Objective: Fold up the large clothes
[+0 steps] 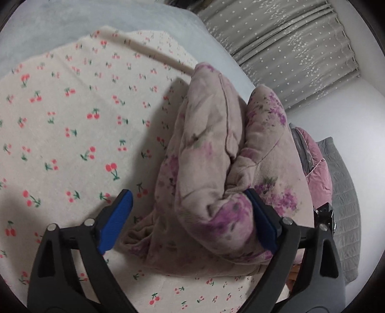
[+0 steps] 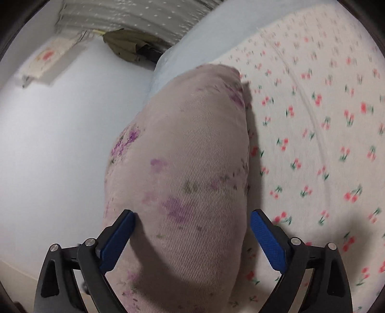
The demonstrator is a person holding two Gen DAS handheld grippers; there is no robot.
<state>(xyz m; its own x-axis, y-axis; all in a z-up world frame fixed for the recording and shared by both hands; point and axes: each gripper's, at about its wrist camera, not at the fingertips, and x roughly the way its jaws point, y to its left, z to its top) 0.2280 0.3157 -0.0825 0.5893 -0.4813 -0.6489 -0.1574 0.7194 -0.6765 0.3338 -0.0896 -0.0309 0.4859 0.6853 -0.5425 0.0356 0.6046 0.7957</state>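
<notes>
A padded beige garment with purple flower print (image 1: 216, 156) lies bunched in thick folds on a cherry-print sheet (image 1: 72, 120). My left gripper (image 1: 190, 216) is open, its right pad touching the garment's near fold, its left pad over the sheet. In the right wrist view the same garment (image 2: 192, 168) fills the middle as a big rounded fold. My right gripper (image 2: 192, 236) is open with the fold between its blue pads, the left pad against the cloth.
The cherry-print sheet (image 2: 312, 120) covers a bed with a pale blue cover (image 1: 60, 21) beyond it. Grey starred curtains (image 1: 288, 48) hang behind. A pink and grey quilted pile (image 1: 320, 168) lies at the right. A white wall (image 2: 60, 132) stands at the left.
</notes>
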